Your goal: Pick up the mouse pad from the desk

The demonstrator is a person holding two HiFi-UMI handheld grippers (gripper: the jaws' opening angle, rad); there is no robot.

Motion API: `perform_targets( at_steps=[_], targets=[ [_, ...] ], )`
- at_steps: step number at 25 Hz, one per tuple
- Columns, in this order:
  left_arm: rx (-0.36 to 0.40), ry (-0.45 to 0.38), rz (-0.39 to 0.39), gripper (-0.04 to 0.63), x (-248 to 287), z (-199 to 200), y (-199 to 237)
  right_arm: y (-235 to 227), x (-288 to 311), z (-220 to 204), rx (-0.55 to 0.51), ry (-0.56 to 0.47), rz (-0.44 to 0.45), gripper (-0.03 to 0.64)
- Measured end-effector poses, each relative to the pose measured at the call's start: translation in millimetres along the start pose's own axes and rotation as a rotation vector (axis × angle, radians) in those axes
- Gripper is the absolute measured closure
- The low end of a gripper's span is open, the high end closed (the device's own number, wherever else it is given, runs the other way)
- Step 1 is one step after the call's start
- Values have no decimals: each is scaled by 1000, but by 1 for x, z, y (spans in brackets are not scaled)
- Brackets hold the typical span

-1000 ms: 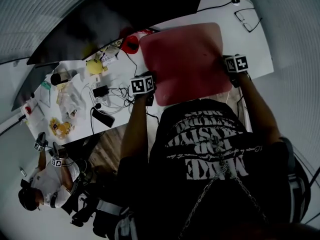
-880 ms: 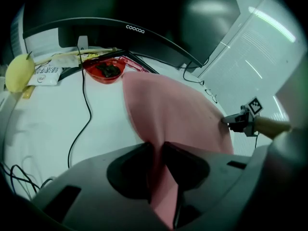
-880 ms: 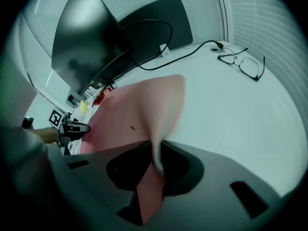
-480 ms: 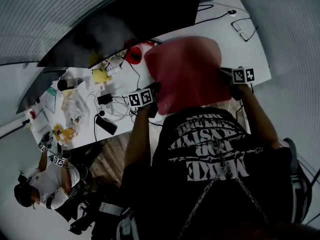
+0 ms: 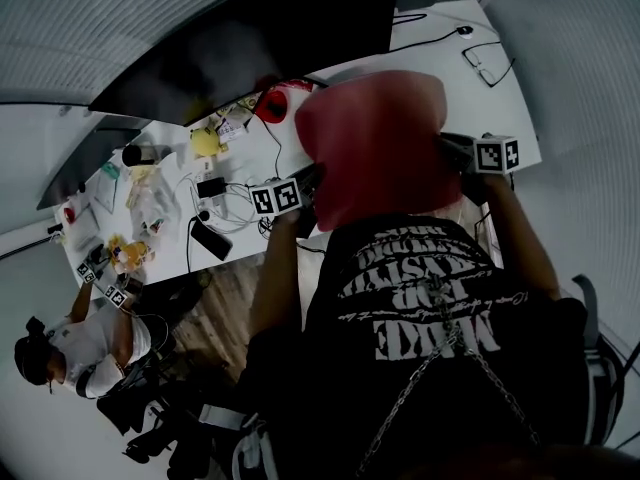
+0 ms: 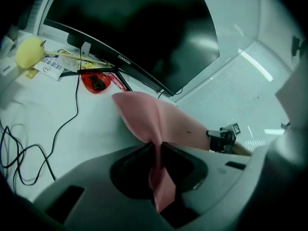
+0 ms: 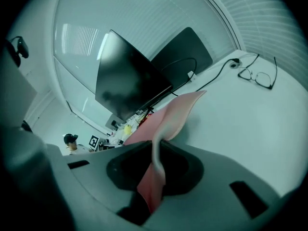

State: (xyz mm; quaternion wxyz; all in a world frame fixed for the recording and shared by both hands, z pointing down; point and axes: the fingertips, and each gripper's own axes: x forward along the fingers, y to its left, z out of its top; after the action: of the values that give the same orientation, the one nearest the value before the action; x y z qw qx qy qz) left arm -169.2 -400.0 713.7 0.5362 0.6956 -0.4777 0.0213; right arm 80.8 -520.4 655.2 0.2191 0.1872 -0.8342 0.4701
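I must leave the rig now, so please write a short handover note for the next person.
Left tongs: shut on the left edge of the mouse pad; the jaws have just been closing on it.
Right tongs: shut on its right edge.
Mouse pad: pink, sagging between both, raised above the white desk.
Done: gripped and lifted.
To do: keep both grips and hold it clear of the cables.

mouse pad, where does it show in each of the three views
Head view: mouse pad, upper centre.
Left gripper view: mouse pad, centre, reaching down to the bottom middle.
Right gripper view: mouse pad, centre, likewise.
Shared landmark: the black monitor behind it.
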Motion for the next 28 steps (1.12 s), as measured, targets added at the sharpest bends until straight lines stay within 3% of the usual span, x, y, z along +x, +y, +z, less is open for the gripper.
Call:
perform_targets(
  at_steps=[4, 14, 20, 28],
  targets=[
    [12, -64, -23, 527, -16, 8, -30, 26, -18, 17, -57, -63, 60, 562],
    [188, -286, -99, 535, -79, 55, -157, 114, -118, 77, -233, -237, 177, 561],
    [257, -336, -112, 535, -104, 77, -214, 163, -171, 111, -343, -324, 259, 561],
    [393, -427, -213, 535, -160, 130, -309, 250, -230, 165, -479, -423, 393, 561]
  ],
)
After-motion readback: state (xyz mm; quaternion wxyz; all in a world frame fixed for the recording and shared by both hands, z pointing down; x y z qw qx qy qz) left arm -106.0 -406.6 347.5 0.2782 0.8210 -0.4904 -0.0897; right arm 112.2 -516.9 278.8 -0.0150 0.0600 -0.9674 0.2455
